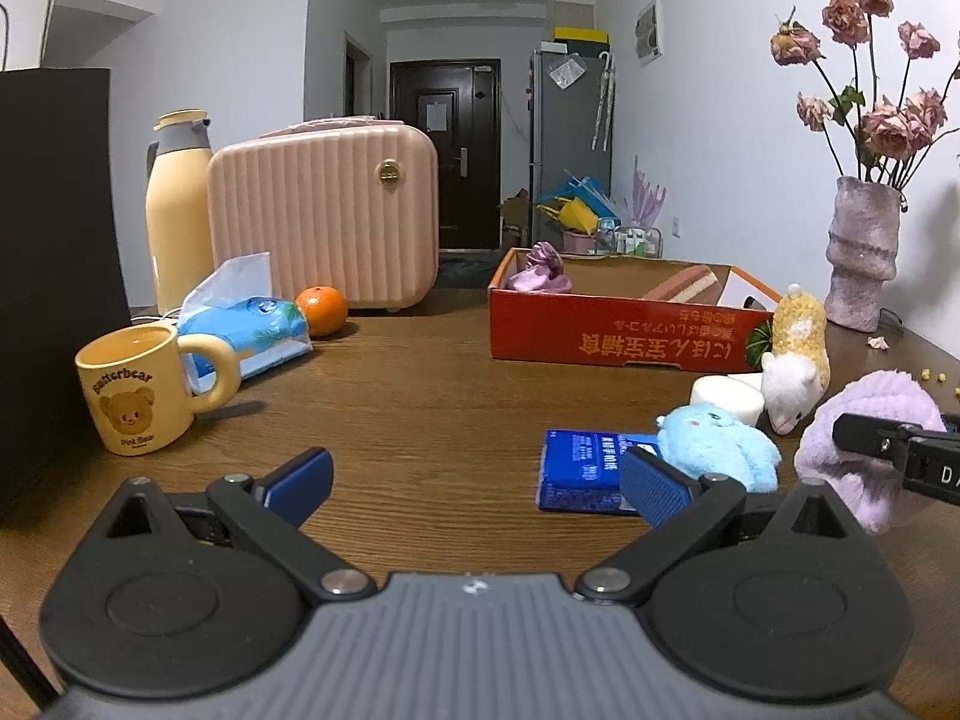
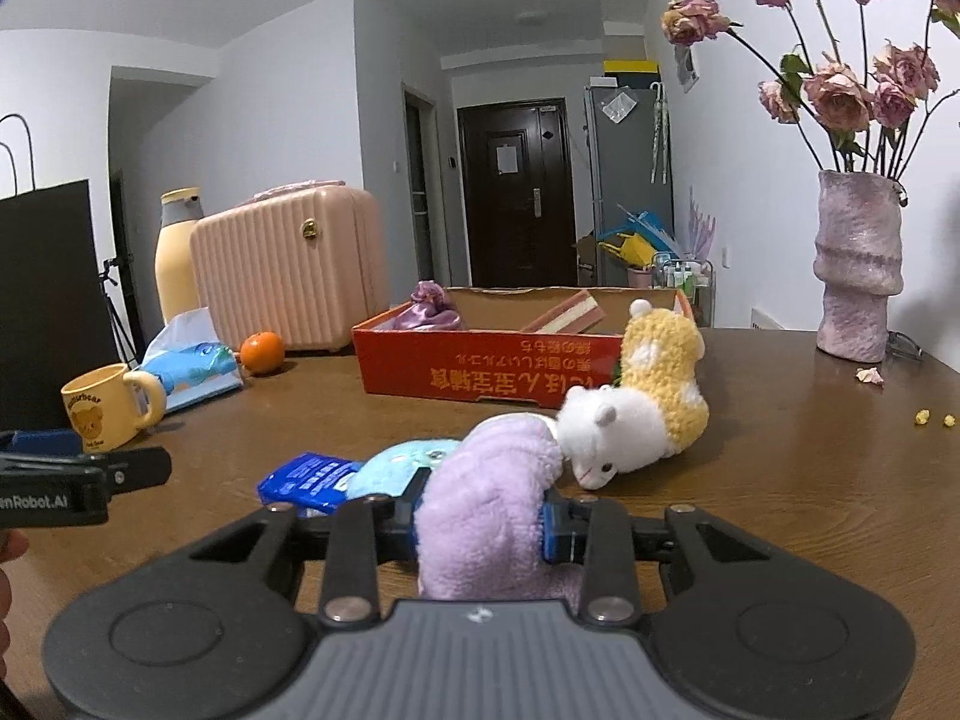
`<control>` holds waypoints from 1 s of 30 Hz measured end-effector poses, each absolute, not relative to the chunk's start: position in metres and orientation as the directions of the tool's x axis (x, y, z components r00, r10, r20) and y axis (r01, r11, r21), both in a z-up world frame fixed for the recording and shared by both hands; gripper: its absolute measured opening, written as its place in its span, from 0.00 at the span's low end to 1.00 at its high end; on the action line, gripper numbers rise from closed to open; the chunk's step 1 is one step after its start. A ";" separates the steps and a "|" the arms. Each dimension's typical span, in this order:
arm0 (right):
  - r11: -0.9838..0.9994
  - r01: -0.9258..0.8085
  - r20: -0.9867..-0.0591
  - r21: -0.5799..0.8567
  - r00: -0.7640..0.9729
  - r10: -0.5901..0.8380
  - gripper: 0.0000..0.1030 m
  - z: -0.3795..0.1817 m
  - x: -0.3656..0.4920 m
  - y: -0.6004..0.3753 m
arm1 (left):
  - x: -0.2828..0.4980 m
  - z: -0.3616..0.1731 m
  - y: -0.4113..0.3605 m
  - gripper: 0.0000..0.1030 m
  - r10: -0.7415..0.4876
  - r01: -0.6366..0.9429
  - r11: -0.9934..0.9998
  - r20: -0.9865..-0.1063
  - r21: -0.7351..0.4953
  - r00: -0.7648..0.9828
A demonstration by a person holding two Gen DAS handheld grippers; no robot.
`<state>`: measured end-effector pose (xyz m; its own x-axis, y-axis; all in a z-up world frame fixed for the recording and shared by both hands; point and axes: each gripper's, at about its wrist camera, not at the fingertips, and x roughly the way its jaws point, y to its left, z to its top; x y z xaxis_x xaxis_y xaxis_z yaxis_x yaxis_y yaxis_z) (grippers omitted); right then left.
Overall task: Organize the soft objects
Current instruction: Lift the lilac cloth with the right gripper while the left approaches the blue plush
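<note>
My right gripper (image 2: 480,525) is shut on a fluffy lilac soft toy (image 2: 486,498), low over the wooden table; the toy also shows in the left wrist view (image 1: 864,450). Beside it lie a light blue plush (image 1: 717,444) and a yellow-and-white alpaca plush (image 2: 648,396). A red cardboard box (image 1: 618,336) behind them holds a purple satin soft item (image 1: 540,273) and a pink-and-cream sponge piece (image 1: 684,285). My left gripper (image 1: 477,486) is open and empty, just left of the blue plush.
A blue packet (image 1: 585,471) lies under the blue plush, a white roll (image 1: 726,396) behind it. At left: bear mug (image 1: 135,396), tissue pack (image 1: 246,324), orange (image 1: 322,311), pink case (image 1: 324,216), thermos (image 1: 178,210), black bag (image 1: 54,276). Vase (image 1: 861,252) at right.
</note>
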<state>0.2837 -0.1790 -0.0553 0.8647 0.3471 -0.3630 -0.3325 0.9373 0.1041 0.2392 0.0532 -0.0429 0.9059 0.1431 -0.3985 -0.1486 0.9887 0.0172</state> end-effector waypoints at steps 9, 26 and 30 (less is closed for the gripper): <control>0.947 -0.291 -0.357 0.132 0.878 0.320 0.31 -0.055 0.300 -0.212 | 0.258 -0.043 0.024 1.00 0.122 -0.107 0.992 -0.405 0.059 0.906; 0.961 -0.216 -0.333 0.173 0.905 0.264 0.31 -0.052 0.323 -0.291 | 0.315 -0.059 -0.058 1.00 0.053 0.010 0.991 -0.460 0.133 0.886; 0.965 -0.197 -0.333 0.171 0.911 0.245 0.31 -0.053 0.327 -0.308 | 0.326 -0.062 -0.071 1.00 0.043 0.027 0.990 -0.472 0.141 0.881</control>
<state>0.3275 -0.3079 -0.0529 0.9107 0.2449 -0.3327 -0.1972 0.9653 0.1710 0.3260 -0.0706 -0.0621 0.8807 0.0435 -0.4718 0.0267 0.9896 0.1411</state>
